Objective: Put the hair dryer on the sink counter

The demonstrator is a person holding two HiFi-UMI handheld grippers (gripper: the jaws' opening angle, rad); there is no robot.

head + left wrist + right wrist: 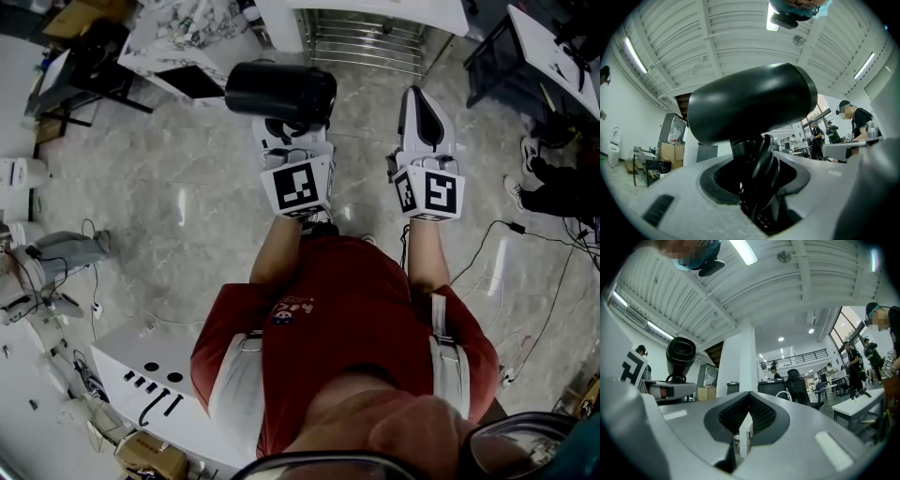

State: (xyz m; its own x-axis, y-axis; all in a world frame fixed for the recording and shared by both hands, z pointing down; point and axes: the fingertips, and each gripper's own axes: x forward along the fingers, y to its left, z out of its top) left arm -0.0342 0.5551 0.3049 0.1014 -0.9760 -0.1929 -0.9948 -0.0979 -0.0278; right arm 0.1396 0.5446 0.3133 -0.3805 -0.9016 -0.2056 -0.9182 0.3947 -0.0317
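A black hair dryer [279, 92] lies crosswise above my left gripper [292, 141], whose jaws are shut on its handle. In the left gripper view the dryer's barrel [750, 101] fills the middle, and the handle with its wound black cord runs down between the pads of the left gripper [754, 173]. My right gripper [425, 98] is beside it to the right, level with it and holding nothing. Its black pads meet in the right gripper view [749, 416]. That view also shows the dryer [680, 352] end-on at the left. No sink counter is in sight.
I stand on a pale marble floor [169, 206]. A white table [141, 375] with black slots is at the lower left, and a black chair [94, 56] at the upper left. A metal rack [366, 37] stands ahead. Cables [506, 234] and another person's shoe [516, 190] are at the right.
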